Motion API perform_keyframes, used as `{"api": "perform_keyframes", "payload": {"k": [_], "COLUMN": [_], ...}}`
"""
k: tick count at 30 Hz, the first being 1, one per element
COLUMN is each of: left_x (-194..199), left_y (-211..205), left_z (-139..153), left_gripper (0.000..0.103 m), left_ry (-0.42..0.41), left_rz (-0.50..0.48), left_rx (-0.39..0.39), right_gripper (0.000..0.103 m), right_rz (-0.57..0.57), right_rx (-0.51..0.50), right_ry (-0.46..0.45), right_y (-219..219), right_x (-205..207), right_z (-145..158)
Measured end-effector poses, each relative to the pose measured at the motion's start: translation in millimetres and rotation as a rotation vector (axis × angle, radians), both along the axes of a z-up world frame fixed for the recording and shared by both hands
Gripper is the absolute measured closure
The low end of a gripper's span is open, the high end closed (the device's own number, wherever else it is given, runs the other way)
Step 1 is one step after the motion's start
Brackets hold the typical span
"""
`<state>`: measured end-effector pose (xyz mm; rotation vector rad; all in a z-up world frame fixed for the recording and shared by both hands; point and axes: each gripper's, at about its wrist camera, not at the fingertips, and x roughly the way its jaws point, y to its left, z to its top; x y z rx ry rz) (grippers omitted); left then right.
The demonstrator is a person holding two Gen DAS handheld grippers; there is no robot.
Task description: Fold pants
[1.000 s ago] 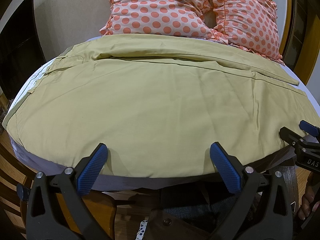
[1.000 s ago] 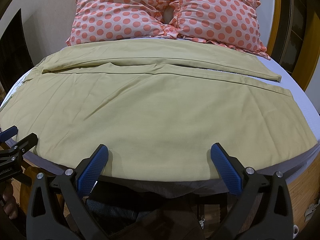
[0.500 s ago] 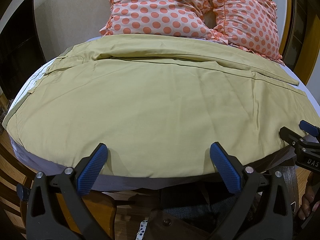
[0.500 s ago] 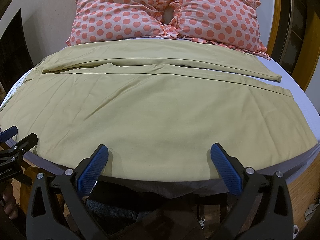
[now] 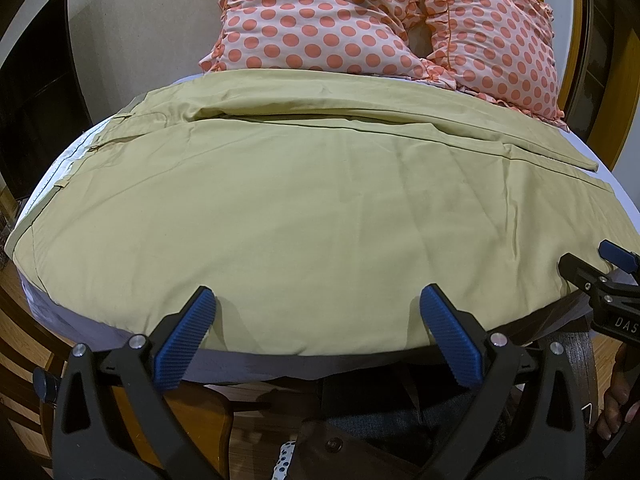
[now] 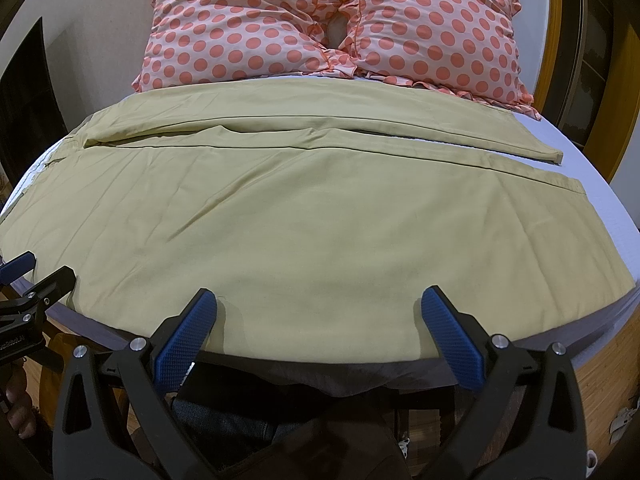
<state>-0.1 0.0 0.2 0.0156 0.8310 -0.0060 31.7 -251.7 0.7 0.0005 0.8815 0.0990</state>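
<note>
Two black grippers with blue ribbed pads, the left gripper and the right gripper, hover at the near hem, jaws spread wide, gripping nothing. Khaki cotton pants lie flat on the lavender-sheeted bed, extending toward 12 o'clock from both sets of fingers. Long axis runs 9 to 3 o'clock: waistband at 9, cuffs at 3. Left gripper sits nearer the waistband, right nearer the cuffs. Legs lie side by side, lightly creased, unfolded. Two pink polka-dot pillows sit beyond, at 12 o'clock.
</note>
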Motion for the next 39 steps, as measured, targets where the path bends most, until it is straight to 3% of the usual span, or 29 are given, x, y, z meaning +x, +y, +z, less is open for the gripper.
{"api": "perform_keyframes", "payload": {"k": [34, 37, 39], "left_x": [-0.3, 3.0, 5.2], "left_y": [-0.1, 2.6, 7.1], "left_z": [0.0, 2.6, 9.8], "left_gripper": [0.002, 0.002, 0.002], "left_ry": [-0.004, 0.004, -0.020], "left_rz": [-0.002, -0.005, 0.007], "left_rx": [0.002, -0.001, 0.012], "right_gripper": [0.001, 0.001, 0.001], "right_rz": [0.011, 0.023, -0.046], "right_rx": [0.005, 0.027, 0.038], "right_ry": [-0.028, -0.013, -0.039], "right_y": [-2.5, -14.0, -36.9], "right_x": [-3.6, 13.4, 33.6], "right_z": [-11.0, -1.4, 14.4]}}
